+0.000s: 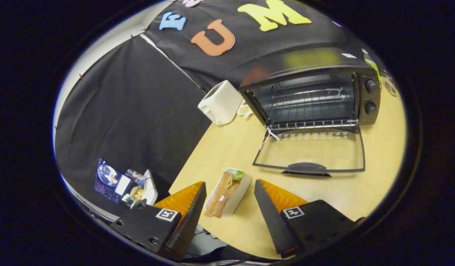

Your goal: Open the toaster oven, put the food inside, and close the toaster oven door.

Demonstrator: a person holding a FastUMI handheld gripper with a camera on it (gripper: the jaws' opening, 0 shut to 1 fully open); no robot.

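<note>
Gripper point(229, 192) fingers spread astride sandwich tray point(229, 192), toaster oven point(312, 96) beyond, door down.

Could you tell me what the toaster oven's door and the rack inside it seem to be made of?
The door, lying open beyond the gripper's spread fingers, looks like clear glass in a dark frame: the table shows through it. The rack looks like bare shiny metal wire, glinting in thin parallel bars.

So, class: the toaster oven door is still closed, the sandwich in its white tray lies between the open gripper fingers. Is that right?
Not quite. The gripper view shows the toaster oven with its door folded down open. The rest holds: the sandwich in its white tray lies between the open gripper fingers.
</note>
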